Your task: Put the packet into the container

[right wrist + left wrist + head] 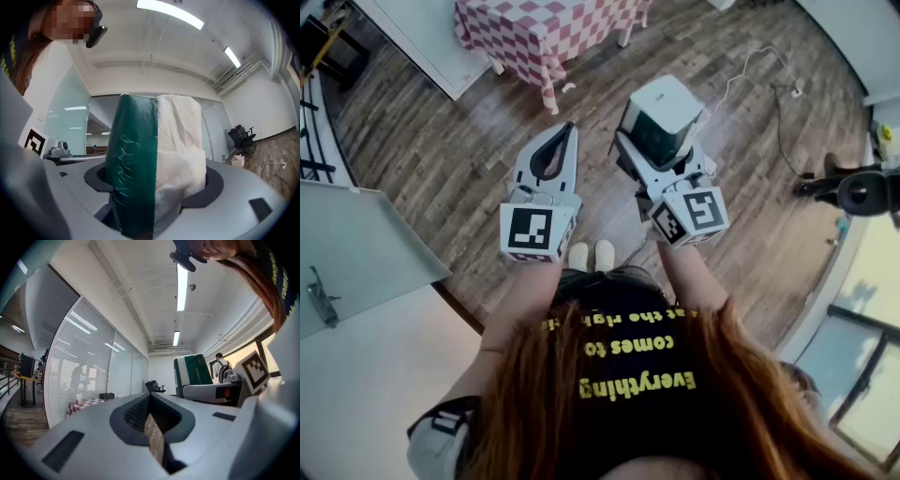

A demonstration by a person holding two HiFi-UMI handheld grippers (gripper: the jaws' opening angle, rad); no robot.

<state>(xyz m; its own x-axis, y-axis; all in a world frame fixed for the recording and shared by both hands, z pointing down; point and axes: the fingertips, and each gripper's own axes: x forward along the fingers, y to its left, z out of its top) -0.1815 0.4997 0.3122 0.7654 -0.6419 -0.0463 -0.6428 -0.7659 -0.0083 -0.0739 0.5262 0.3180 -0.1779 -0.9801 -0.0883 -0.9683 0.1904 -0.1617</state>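
Packet (664, 108), green and white, sat clamped between the jaws of the right tongs (661, 150), which stood wide around its bulk above the wood floor (441, 159). Left tongs (566, 133), just beside them, were closed on nothing. No container showed in any view, so the step in hand looked like carrying. Next would call for finding the container, bringing the right tongs over its mouth, then letting go. A checked table (546, 33) stood well ahead of both tongs.

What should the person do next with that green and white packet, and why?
Probably carry it along and look for the container: the right tool grips the packet over wooden floor, and no container shows in any view.
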